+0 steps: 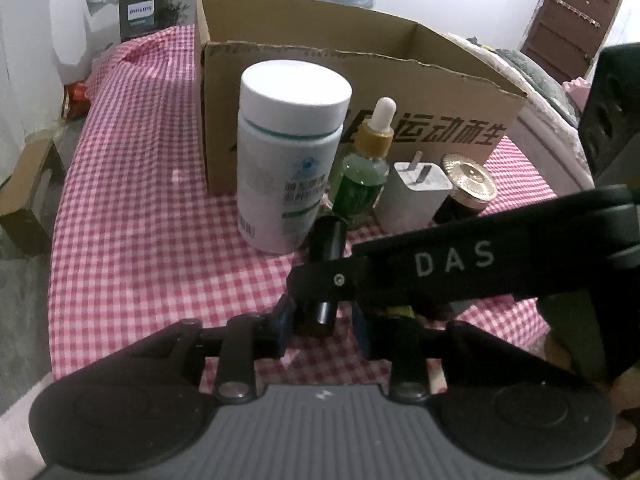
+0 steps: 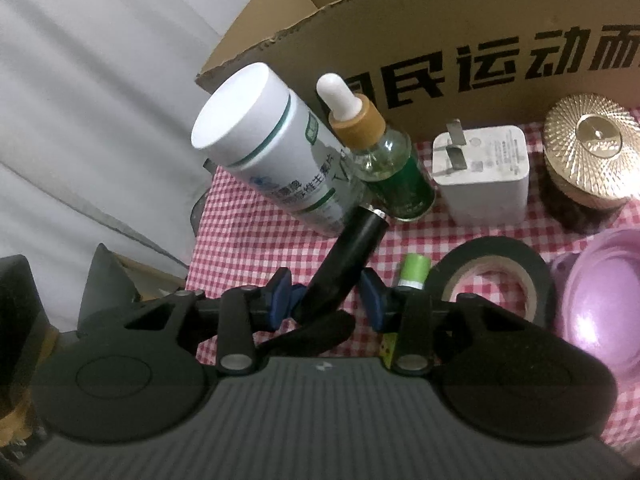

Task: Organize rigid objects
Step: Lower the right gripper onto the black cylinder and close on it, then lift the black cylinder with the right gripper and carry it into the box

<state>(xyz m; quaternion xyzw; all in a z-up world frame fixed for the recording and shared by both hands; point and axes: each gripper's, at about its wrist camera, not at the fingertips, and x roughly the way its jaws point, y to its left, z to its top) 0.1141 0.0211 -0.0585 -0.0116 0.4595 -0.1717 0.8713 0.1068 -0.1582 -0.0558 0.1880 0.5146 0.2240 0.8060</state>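
On the red-and-white checked cloth (image 1: pixel 152 216) of the desk, a row stands before the cardboard box (image 1: pixel 360 80). From the left: a white pill bottle (image 1: pixel 286 152), a green dropper bottle (image 1: pixel 366 168), a white plug adapter (image 1: pixel 414 196) and a dark jar with a gold lid (image 1: pixel 468 184).

In front of the row lies a black tube (image 2: pixel 352 256). The right wrist view shows a green-capped stick (image 2: pixel 414 272), a roll of black tape (image 2: pixel 496 268) and a pink rounded thing (image 2: pixel 600 300) to its right.

The left tool (image 1: pixel 324 316) has its blue pads close on either side of the tube's near end; whether they press it I cannot tell. The right tool (image 2: pixel 330 300) straddles the same tube, its left pad touching, its right pad just clear.
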